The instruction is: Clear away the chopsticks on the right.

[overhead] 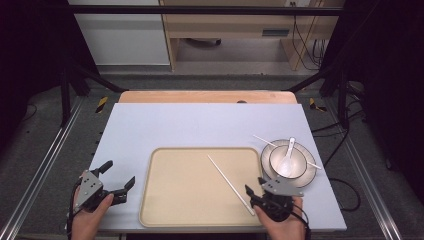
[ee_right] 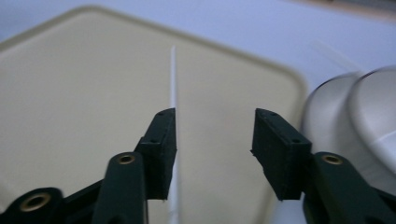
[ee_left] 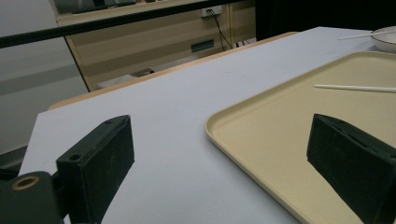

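Right hand-held gripper [overhead: 254, 191] open above a chopstick [overhead: 230, 184] on the tray [overhead: 175, 205]; white tabletop [overhead: 200, 125].

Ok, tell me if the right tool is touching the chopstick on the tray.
Cannot tell. In the right gripper view the right tool is open, the chopstick running right along one jaw's inner face with no plain gap.

In the left gripper view, the bowl [ee_left: 385, 38] is cut off at two o'clock. In the right gripper view, the chopstick [ee_right: 173, 88] blurs and partly hides behind one jaw.
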A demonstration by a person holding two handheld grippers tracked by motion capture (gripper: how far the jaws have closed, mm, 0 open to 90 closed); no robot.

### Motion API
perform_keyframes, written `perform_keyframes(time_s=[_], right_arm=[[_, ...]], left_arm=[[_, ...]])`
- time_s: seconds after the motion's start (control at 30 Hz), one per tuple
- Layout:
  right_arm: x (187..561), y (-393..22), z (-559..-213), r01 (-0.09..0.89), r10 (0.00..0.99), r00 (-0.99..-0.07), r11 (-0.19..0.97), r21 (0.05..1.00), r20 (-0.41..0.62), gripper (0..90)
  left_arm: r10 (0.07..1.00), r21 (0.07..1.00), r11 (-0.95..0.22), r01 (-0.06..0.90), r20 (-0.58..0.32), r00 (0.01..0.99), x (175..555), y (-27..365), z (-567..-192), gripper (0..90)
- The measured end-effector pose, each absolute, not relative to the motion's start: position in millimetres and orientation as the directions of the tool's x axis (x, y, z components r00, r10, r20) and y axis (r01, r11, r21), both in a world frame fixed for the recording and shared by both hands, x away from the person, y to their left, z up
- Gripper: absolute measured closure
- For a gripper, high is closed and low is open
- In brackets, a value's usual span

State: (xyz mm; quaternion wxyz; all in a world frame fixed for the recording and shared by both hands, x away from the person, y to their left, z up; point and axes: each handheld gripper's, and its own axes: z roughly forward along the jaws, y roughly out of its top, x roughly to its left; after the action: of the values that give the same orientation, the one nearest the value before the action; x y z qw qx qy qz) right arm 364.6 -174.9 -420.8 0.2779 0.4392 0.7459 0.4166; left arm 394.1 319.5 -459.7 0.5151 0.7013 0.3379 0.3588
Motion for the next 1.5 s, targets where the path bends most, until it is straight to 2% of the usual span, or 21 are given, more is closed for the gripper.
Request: perform_keyframes(time_s=[0.03,0.07,0.1,0.13,0.23,0.27,0.37,0.5,0.57,0.63,0.67,0.7,0.73,0.93,1.13,1.5], right_arm=[[365,-175,-421,0.424,0.887,-0.460,0.267,0.866,-0.049,44.5],[366,-189,-405,0.380,0.898,-0.431,0.267,0.886,-0.086,38.6],[366,-189,-405,0.380,0.898,-0.431,0.267,0.886,-0.086,38.6],[369,-206,-389,0.340,0.907,-0.398,0.288,0.895,-0.140,31.8],[373,-224,-374,0.305,0.913,-0.357,0.315,0.899,-0.199,26.6],[379,-246,-361,0.286,0.913,-0.321,0.346,0.894,-0.251,19.3],[386,-270,-353,0.296,0.910,-0.314,0.366,0.882,-0.271,17.0],[402,-317,-349,0.338,0.921,-0.296,0.349,0.874,-0.254,29.9],[415,-346,-361,0.397,0.927,-0.309,0.328,0.857,-0.212,42.1],[419,-353,-367,0.420,0.927,-0.316,0.328,0.846,-0.203,44.6],[425,-364,-381,0.466,0.925,-0.327,0.337,0.818,-0.194,51.3],[425,-364,-381,0.466,0.925,-0.327,0.337,0.818,-0.194,51.3],[431,-372,-393,0.493,0.915,-0.363,0.349,0.797,-0.176,55.0],[445,-379,-417,0.534,0.887,-0.433,0.396,0.747,-0.161,61.9],[456,-369,-424,0.517,0.859,-0.488,0.427,0.742,-0.154,63.0],[478,-353,-445,0.544,0.814,-0.551,0.516,0.662,-0.182,63.3]], left_arm=[[0.844,0.965,-0.241,0.104,0.155,0.514,394,320,-460,7.0],[0.846,0.966,-0.238,0.101,0.155,0.510,393,320,-458,7.0],[0.847,0.967,-0.236,0.097,0.155,0.509,392,320,-457,7.0],[0.847,0.968,-0.234,0.096,0.155,0.509,391,319,-457,7.0],[0.841,0.964,-0.247,0.098,0.163,0.515,392,318,-458,6.9],[0.842,0.964,-0.244,0.102,0.159,0.516,394,317,-459,6.9],[0.841,0.963,-0.247,0.105,0.159,0.518,395,317,-460,6.9],[0.842,0.963,-0.248,0.109,0.159,0.516,395,317,-461,6.9],[0.843,0.964,-0.244,0.107,0.157,0.514,395,317,-461,6.9],[0.842,0.963,-0.247,0.109,0.158,0.515,395,317,-461,7.0],[0.842,0.962,-0.250,0.109,0.160,0.516,395,316,-461,7.0],[0.842,0.962,-0.250,0.109,0.160,0.516,395,316,-461,7.0],[0.840,0.961,-0.252,0.110,0.161,0.518,395,315,-461,7.0],[0.832,0.956,-0.267,0.120,0.166,0.529,397,312,-464,7.0],[0.832,0.954,-0.273,0.121,0.171,0.528,396,311,-465,7.1],[0.828,0.954,-0.274,0.120,0.170,0.535,396,311,-464,7.6]])
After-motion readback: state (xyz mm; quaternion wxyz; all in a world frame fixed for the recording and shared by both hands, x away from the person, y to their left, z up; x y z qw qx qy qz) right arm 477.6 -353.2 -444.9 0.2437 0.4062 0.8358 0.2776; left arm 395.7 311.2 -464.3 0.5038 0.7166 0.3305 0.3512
